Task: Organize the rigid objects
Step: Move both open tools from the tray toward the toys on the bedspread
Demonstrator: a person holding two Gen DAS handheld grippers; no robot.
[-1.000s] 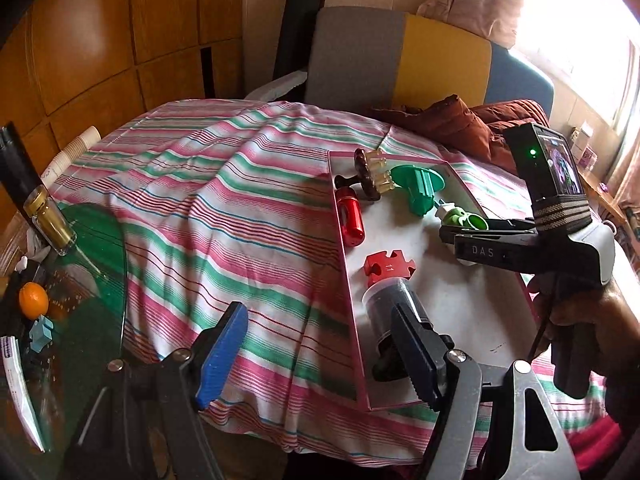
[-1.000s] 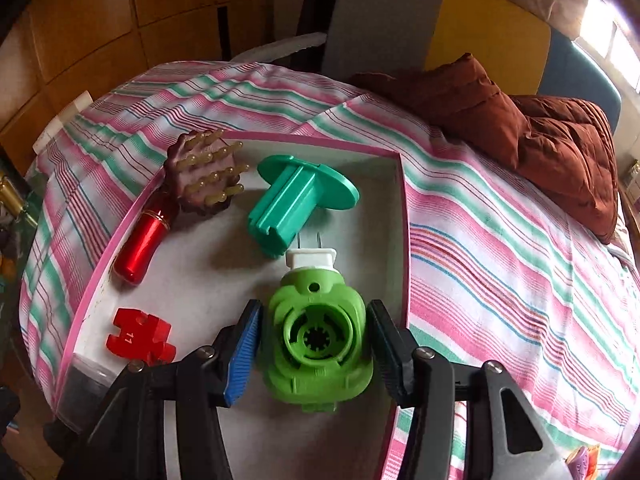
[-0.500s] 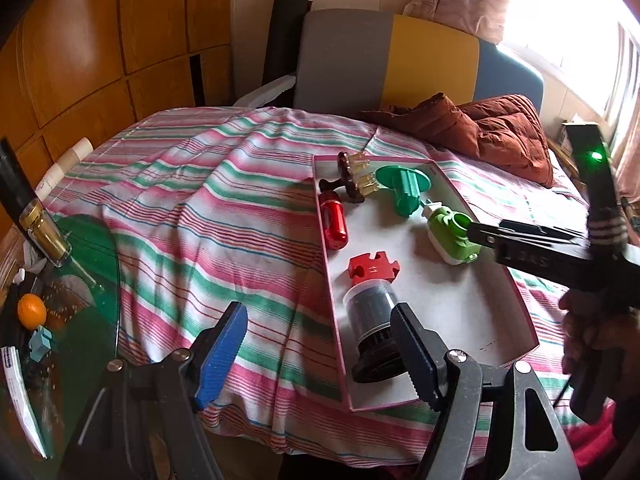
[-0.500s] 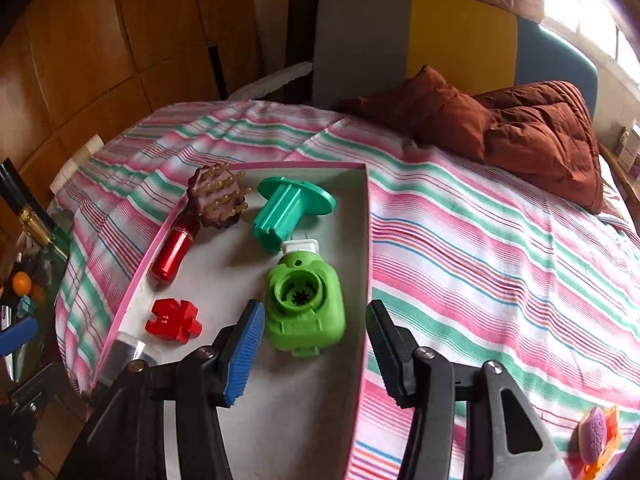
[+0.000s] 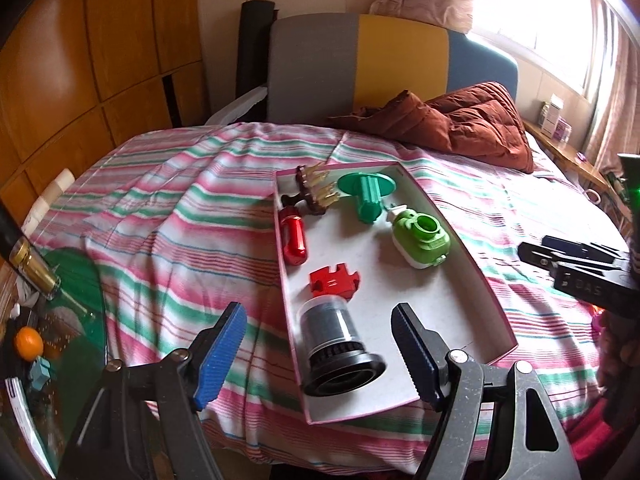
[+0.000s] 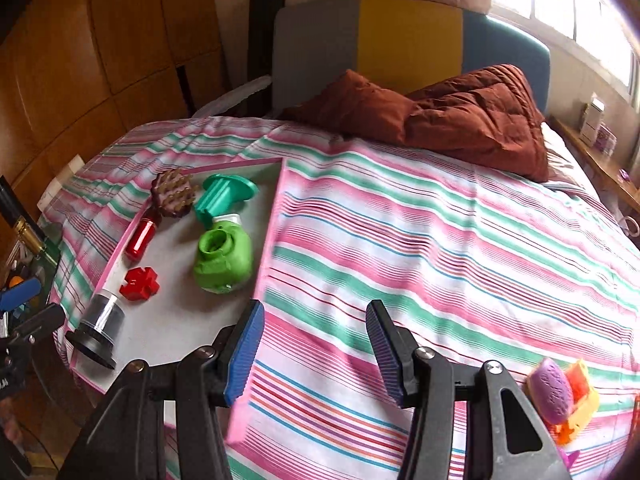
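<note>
ribbed blue gripper pads (image 6: 244, 354), striped sheet (image 6: 440, 248)

Wide bare stretch of pink-green striped bedsheet (image 6: 440, 248) ahead of my right gripper (image 6: 316, 350), open passage. Rumpled rust-brown quilt (image 6: 460, 120) blocks the far end. Purple-and-orange plastic toy (image 6: 560, 392) sits low right. Pink-rimmed white shallow tray (image 5: 472, 256) is crowded up top; bare floor near right, probably enough room.

Bed (image 6: 460, 240) under pink, green and white striped sheet; headboard (image 6: 400, 40) panelled grey, yellow, blue. Orange-brown wood wall panels (image 5: 100, 60) along its left edge. Bright curtained window (image 5: 540, 8) beyond its right edge, rust-brown quilt (image 6: 460, 116) heaped at the head.
</note>
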